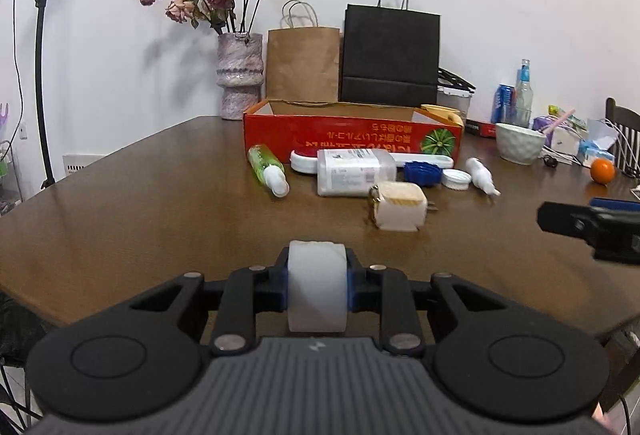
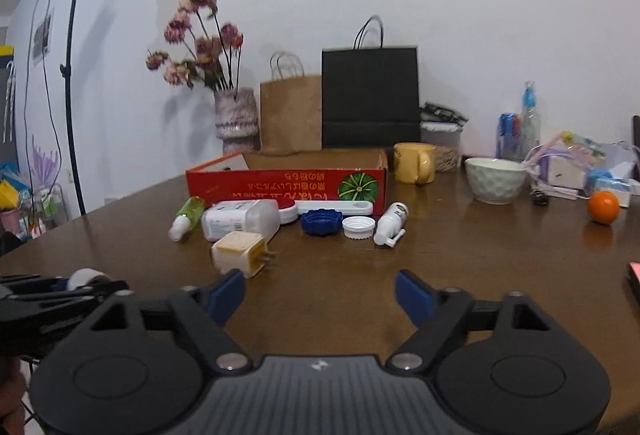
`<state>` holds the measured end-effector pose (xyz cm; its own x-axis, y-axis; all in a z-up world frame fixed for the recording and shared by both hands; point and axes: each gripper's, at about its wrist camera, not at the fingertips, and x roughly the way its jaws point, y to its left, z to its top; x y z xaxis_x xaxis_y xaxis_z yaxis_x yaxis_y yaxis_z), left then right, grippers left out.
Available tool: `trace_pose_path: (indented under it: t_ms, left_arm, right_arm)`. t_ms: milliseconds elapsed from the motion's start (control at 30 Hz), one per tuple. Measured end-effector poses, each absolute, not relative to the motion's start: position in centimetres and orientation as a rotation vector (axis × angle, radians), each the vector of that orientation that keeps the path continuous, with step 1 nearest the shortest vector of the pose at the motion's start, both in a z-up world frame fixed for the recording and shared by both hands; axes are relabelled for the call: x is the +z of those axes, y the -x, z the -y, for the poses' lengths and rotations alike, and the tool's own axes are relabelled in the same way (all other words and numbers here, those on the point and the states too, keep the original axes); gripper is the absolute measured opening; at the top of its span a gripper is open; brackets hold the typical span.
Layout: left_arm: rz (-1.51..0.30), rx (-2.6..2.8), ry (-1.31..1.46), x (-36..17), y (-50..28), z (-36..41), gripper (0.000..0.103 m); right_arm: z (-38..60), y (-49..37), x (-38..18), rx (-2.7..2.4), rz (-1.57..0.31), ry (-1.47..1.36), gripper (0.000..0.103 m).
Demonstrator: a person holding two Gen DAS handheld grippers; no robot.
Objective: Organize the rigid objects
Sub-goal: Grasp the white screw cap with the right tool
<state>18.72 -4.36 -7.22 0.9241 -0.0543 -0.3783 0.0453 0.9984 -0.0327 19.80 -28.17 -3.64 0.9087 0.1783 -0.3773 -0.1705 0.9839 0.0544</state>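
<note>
A big brown wooden table [image 1: 120, 203] fills the lower half of both views. At the back, near the top middle, a black paper bag [image 1: 390, 55] stands just beside a brown paper bag [image 1: 302, 63], with a vase of dried roses [image 1: 239, 75] to their left. In front of them, in the middle of the frame, lies a long red cardboard box [image 1: 352, 139] with its top open. Along the near side of the box is a row of small things: a clear plastic bottle [image 1: 348, 171] on its side, a green spray bottle [image 1: 267, 169] to its left, a white wall plug [image 1: 398, 205] a little nearer, a blue cap [image 1: 422, 173], a white cap [image 1: 456, 179] and a small white dropper bottle [image 1: 482, 177] to the right. An orange [image 1: 602, 171] sits at the far right. At the bottom middle, the left gripper [image 1: 317, 289] is clamped tight on a white roll [image 1: 317, 287]. The right gripper [image 2: 320, 295] has its blue pads [image 2: 227, 295] spread apart over bare table, with nothing between them.
</note>
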Motion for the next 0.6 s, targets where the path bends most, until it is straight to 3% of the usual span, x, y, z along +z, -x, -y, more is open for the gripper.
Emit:
trace_pose_path:
  t_ms: [600]
  left_arm:
    - [-0.455, 0.01, 0.027, -5.9, -29.6, 3.3, 0.025]
  right_arm:
    - [28.4, -37.7, -5.2, 0.213, -0.58, -0.001, 0.059]
